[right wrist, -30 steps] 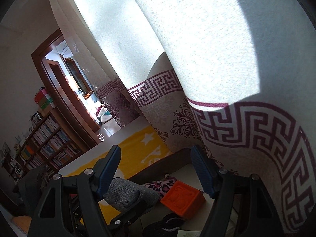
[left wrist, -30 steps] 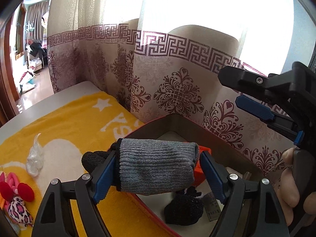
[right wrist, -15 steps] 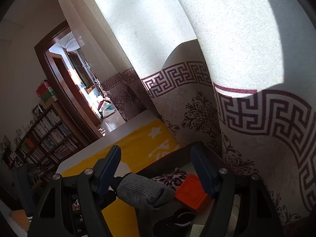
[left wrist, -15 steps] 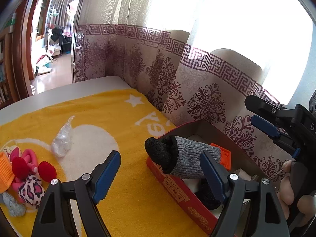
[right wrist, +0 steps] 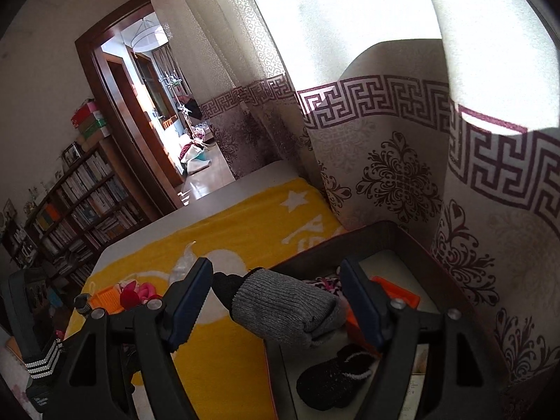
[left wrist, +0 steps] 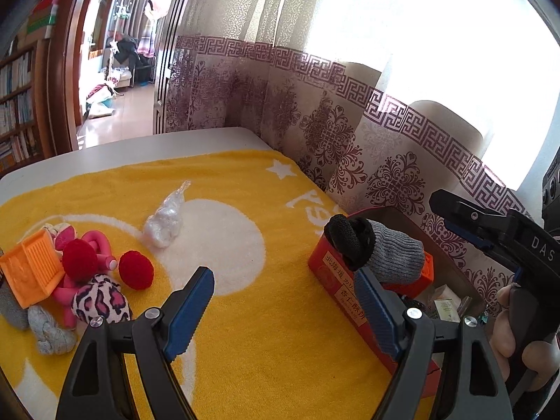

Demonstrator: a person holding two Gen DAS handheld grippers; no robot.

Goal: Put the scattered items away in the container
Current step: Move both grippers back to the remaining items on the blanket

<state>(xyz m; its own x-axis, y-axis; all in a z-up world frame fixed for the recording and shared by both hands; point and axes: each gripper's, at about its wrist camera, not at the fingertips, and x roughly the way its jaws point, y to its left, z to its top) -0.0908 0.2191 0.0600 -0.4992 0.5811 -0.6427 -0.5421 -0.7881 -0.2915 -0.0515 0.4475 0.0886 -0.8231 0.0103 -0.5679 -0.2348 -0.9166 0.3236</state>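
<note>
A grey and black knit glove (left wrist: 378,248) lies across the near rim of the red box (left wrist: 344,280), partly hanging out; it also shows in the right wrist view (right wrist: 280,308). My left gripper (left wrist: 285,309) is open and empty, back from the box over the yellow towel (left wrist: 245,332). My right gripper (right wrist: 276,309) is open above the box (right wrist: 455,301), its jaws on either side of the glove without touching it. In the box lie an orange block (right wrist: 395,292), a black knit item (right wrist: 332,381) and a leopard-print piece (right wrist: 323,283).
On the towel at the left lie an orange basket (left wrist: 31,269), red pompoms on a pink toy (left wrist: 105,266), a leopard-print item (left wrist: 101,302), a grey knit piece (left wrist: 49,329) and a clear plastic bag (left wrist: 164,224). A patterned curtain (left wrist: 350,133) hangs right behind the box.
My left gripper opened, let go of the glove onto the box rim, and drew back and to the left. My right gripper tilted down toward the box.
</note>
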